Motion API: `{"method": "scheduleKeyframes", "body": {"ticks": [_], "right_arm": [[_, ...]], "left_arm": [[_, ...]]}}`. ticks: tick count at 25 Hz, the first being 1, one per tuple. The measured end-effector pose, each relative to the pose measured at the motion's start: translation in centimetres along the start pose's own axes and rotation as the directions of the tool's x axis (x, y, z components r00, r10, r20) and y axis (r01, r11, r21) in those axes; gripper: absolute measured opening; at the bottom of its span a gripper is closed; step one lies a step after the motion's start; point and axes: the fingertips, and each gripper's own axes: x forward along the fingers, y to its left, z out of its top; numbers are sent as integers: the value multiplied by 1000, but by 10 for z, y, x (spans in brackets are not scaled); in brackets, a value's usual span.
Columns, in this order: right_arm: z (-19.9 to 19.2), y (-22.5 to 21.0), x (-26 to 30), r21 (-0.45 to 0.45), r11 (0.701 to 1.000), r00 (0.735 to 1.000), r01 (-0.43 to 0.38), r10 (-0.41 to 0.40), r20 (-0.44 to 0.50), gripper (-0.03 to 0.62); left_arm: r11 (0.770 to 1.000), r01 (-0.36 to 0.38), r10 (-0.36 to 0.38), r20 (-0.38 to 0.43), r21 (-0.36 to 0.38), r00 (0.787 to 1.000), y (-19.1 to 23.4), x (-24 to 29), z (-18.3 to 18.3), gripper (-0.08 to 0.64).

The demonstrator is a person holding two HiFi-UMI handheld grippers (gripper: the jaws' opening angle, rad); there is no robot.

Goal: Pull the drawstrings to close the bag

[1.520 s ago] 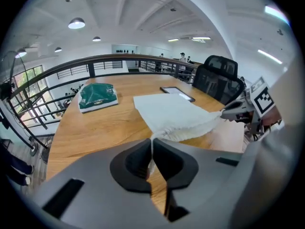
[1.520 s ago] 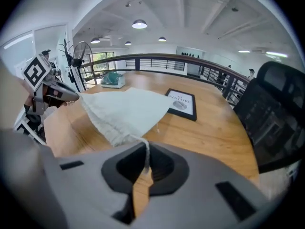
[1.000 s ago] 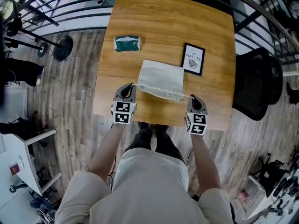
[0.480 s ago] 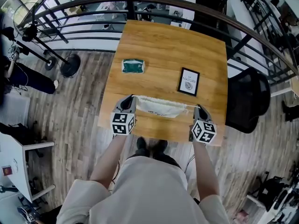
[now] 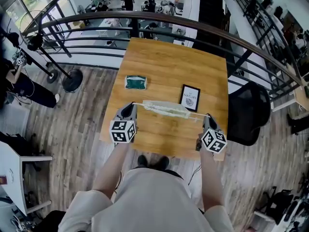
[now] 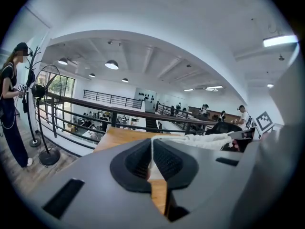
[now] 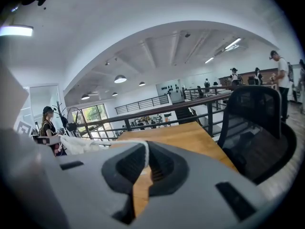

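Note:
The white cloth bag [image 5: 166, 108] hangs above the wooden table [image 5: 169, 57], bunched into a narrow strip between my two grippers. At its left end my left gripper [image 5: 130, 109] is shut on the white drawstring [image 5: 138, 103]. In the left gripper view the cord [image 6: 151, 147] runs between the shut jaws [image 6: 151, 160] to the bag [image 6: 205, 140]. My right gripper [image 5: 208, 119] is shut on the other drawstring [image 5: 200, 114]. The right gripper view shows this cord [image 7: 145, 151] pinched in the jaws [image 7: 142, 170], leading left to the bag [image 7: 78, 144]. Both cords look taut.
A teal packet [image 5: 135, 82] and a small framed picture [image 5: 189, 97] lie on the table beyond the bag. A black office chair [image 5: 246, 112] stands at the table's right. A dark railing [image 5: 87, 21] curves behind the table; a stand [image 5: 71, 79] and a person [image 6: 9, 109] are at left.
Both grippers have risen with the cords in them. The bag has come up off the table and drawn from a flat sheet into a thin gathered strip.

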Motion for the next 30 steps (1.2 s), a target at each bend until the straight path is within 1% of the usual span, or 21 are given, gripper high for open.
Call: {"method": "scheduleKeyframes", "body": {"ticks": [6, 8, 11, 15, 20, 25, 30], "right_arm": [[16, -18, -6, 45, 999, 999, 6, -8, 36, 2], [23, -24, -7, 70, 998, 999, 5, -8, 50, 2], [34, -34, -9, 141, 990, 998, -3, -7, 70, 2], [40, -46, -14, 208, 978, 996, -9, -10, 89, 2], [43, -60, -20, 271, 963, 992, 14, -48, 121, 2], [47, -75, -24, 325, 945, 987, 28, -77, 140, 2], [55, -86, -27, 356, 934, 984, 29, -90, 155, 2]], "left_arm": [[1000, 17, -17, 24, 5, 1000, -10, 3, 14, 3], [999, 24, -23, 28, -28, 999, -11, 4, 17, 3], [995, 30, -27, 31, -100, 999, -9, 5, 19, 3], [995, 25, -21, 35, -99, 999, -9, 2, 21, 3], [996, -2, 6, 46, -89, 999, 0, -4, 22, 3], [990, -38, 45, 51, -133, 998, 14, -7, 23, 3], [987, -62, 71, 57, -146, 996, 23, -9, 25, 3]]}}
